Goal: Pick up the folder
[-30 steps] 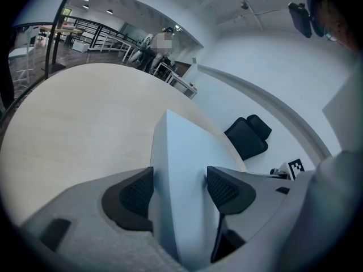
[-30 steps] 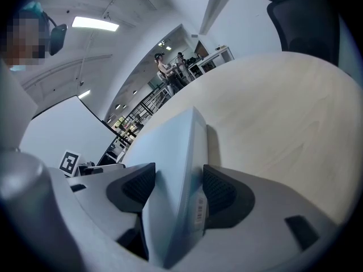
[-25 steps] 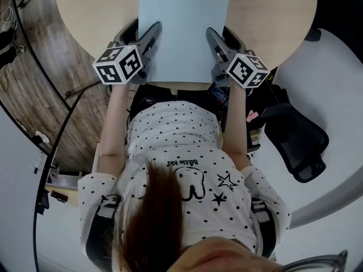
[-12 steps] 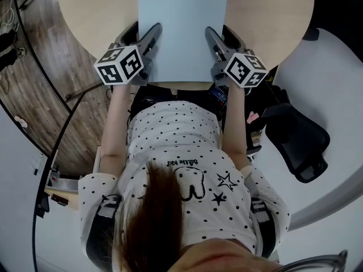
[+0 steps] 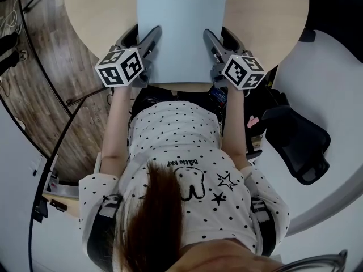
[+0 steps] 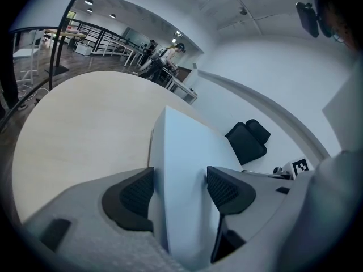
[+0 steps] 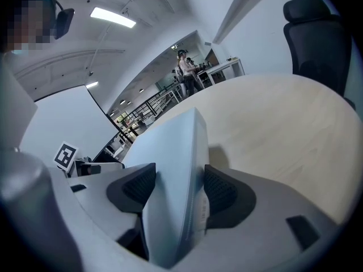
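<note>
Head view: far edge of folder (image 5: 180,33) newly inside the frame.

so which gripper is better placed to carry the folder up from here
Right, but only slightly. The right gripper has both pads pressed on the folder's thicker edge, which sits deep between its jaws. The left gripper clamps the thinner opposite edge. Lifting level probably needs both.
</note>
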A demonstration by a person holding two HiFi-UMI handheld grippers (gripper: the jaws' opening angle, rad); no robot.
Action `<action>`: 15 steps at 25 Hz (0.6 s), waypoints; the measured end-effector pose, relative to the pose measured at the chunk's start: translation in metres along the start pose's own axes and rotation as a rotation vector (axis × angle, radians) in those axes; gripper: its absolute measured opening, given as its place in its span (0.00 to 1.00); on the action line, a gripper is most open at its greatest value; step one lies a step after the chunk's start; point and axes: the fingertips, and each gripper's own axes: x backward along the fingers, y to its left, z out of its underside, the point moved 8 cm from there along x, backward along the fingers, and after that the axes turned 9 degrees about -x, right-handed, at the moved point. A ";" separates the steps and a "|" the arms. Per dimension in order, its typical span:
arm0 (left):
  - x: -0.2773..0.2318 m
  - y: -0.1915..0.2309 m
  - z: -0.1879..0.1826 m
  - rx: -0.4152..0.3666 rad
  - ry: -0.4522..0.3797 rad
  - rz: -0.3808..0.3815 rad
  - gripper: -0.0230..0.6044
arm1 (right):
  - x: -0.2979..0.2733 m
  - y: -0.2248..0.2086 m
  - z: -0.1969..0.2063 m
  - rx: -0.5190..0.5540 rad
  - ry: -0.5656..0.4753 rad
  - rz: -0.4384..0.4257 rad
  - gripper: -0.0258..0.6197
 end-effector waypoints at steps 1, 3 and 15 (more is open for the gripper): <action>0.001 -0.001 -0.001 -0.004 -0.004 0.001 0.50 | 0.001 0.002 -0.001 0.007 -0.003 0.001 0.45; 0.005 -0.003 -0.003 -0.011 -0.012 0.001 0.50 | 0.004 0.006 -0.002 0.020 -0.011 0.003 0.44; 0.022 -0.012 -0.016 -0.045 -0.081 0.006 0.50 | 0.017 0.026 -0.009 0.084 -0.073 0.001 0.44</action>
